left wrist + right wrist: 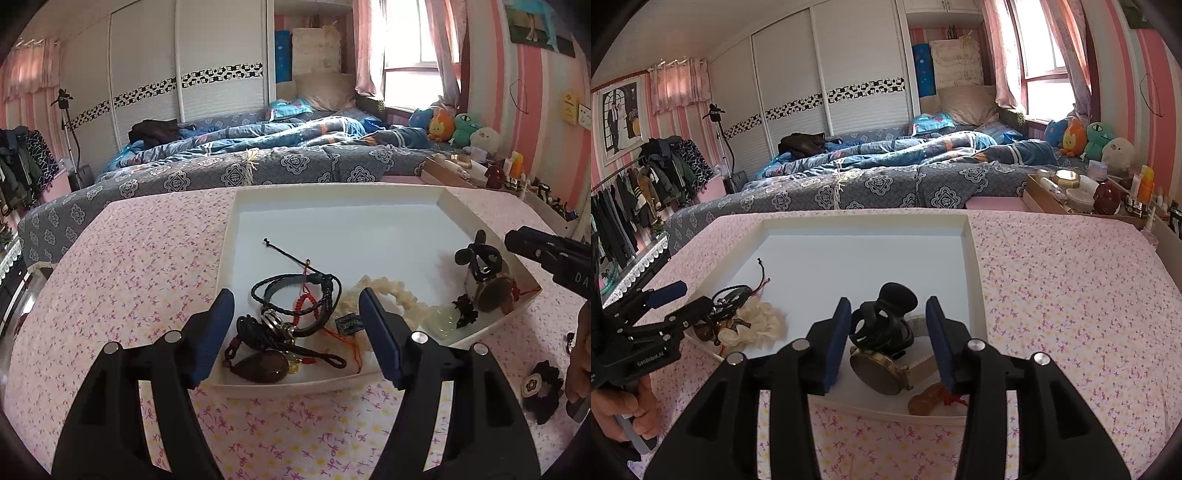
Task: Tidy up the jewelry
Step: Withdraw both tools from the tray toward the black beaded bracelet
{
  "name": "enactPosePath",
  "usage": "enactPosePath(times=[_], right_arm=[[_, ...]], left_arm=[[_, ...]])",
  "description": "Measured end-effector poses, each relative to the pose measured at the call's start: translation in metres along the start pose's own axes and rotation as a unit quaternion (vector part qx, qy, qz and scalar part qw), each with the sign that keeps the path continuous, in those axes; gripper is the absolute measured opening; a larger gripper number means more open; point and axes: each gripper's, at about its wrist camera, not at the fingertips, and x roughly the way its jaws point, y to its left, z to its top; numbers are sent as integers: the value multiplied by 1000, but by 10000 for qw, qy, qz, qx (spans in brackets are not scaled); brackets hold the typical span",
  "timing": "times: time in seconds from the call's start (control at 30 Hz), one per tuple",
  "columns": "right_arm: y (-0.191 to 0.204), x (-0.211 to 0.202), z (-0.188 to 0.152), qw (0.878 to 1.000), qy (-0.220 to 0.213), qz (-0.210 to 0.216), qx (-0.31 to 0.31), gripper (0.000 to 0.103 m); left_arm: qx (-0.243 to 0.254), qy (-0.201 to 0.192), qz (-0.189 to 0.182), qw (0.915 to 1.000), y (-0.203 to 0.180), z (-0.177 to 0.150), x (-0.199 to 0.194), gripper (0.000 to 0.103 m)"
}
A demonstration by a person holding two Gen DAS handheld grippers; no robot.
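Note:
A white tray on the floral cloth holds jewelry. My left gripper is open above the tray's near left corner, its blue pads either side of black braided bracelets, touching nothing. Below them lies a brown teardrop pendant; a cream bead bracelet lies to the right. My right gripper is open over the near right corner, with a black hair claw standing between its pads, not squeezed. A round watch lies under the claw, an amber pendant beside it.
A black scrunchie with a flower patch lies on the pink floral tablecloth right of the tray. A box of cosmetics stands at the far right edge. A bed with blue quilts runs behind the table. A hand grips the left tool.

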Motion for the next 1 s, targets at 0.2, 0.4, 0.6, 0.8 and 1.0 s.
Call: enactPosePath(times=[0.2,0.4,0.6,0.8,1.0], right_arm=[[-13,-16,13,9997,-181,-77,110,45],[-34,-45,16,9995,-266,-133,97,49],[-68,-73,-13,9991,18,-408,-140,50],[-104,-96,-58,9977,339,-558,-174,50],[-111,-100,-78,9985,490,-149,-179,53]], left_arm=[[-341,52,175,9993,6,15,-12,76],[-392,-15,112,9992,-15,14,-34,78],[-121,-199,-195,9995,-60,5,-64,89],[-207,490,-472,9975,-109,-32,-60,89],[-123,680,23,9976,-151,-61,-62,97]])
